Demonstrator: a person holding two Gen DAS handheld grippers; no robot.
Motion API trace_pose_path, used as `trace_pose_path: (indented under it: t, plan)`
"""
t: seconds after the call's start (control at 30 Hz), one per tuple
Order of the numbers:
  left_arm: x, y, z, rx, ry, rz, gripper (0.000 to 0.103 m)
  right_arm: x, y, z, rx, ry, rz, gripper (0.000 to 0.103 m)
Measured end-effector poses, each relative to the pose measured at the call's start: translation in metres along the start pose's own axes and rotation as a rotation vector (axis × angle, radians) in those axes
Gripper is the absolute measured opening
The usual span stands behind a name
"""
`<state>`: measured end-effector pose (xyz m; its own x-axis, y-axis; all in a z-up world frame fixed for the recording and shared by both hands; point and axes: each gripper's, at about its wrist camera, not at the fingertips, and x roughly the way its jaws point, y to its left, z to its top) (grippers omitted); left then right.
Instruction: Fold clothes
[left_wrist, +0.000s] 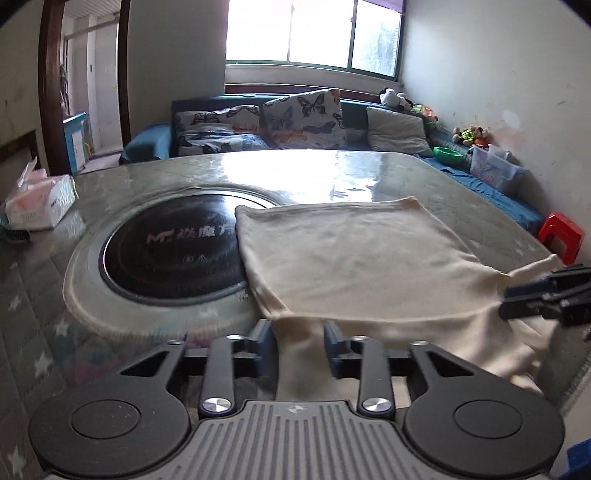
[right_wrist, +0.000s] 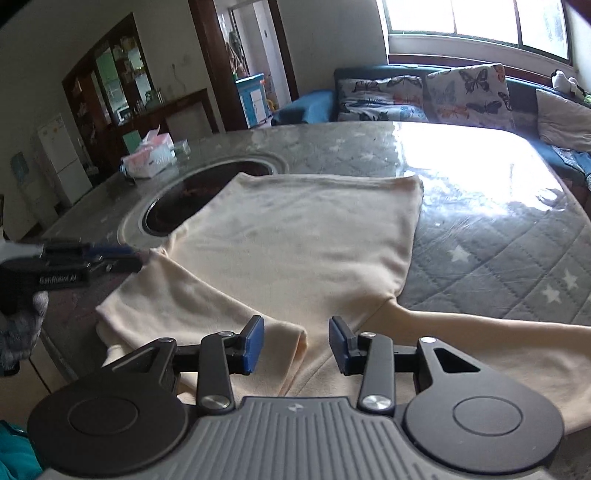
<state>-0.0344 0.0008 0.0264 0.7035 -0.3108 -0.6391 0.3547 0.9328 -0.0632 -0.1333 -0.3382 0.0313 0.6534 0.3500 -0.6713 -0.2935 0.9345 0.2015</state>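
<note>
Here, both jaws wide apart over the cream garment (left_wrist: 354, 254), left gripper (left_wrist: 298, 345) and right gripper (right_wrist: 296, 343) empty.

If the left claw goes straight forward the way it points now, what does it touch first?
Most likely the cream garment: its cloth already lies between the open left claw fingers and stretches ahead over the table. Depth is unclear.

Garment (right_wrist: 295, 236) flat on table (right_wrist: 480, 229), its far-left corner overlapping the cooktop (left_wrist: 173, 247) set into the table. Tissue box (left_wrist: 38, 203) on table, left of cooktop. Sofa (left_wrist: 258, 122) with pillows behind table, under window (left_wrist: 314, 33). Stool (left_wrist: 561, 236) off table's right edge.
</note>
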Motion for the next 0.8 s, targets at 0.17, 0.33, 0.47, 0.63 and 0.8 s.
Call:
trace_pose_path:
  t: [0.17, 0.33, 0.47, 0.63, 0.8]
  plan:
    - [0.012, -0.002, 0.0, 0.03, -0.004, 0.01, 0.035, 0.011, 0.004, -0.004, -0.022, 0.024, -0.003, 0.038]
    - [0.018, -0.001, -0.005, 0.049, -0.001, 0.011, 0.015, 0.016, 0.009, -0.005, -0.051, 0.041, -0.014, 0.022]
    - [0.013, 0.003, -0.005, 0.022, -0.031, 0.012, 0.003, 0.013, 0.018, 0.001, -0.097, 0.023, -0.025, 0.008]
    - [0.004, 0.019, -0.001, -0.061, -0.068, 0.051, 0.0, 0.005, 0.027, 0.022, -0.156, -0.069, -0.043, 0.008]
    - [0.003, 0.035, -0.002, -0.125, -0.055, 0.04, 0.0, 0.018, 0.023, 0.026, -0.151, -0.059, -0.064, 0.009]
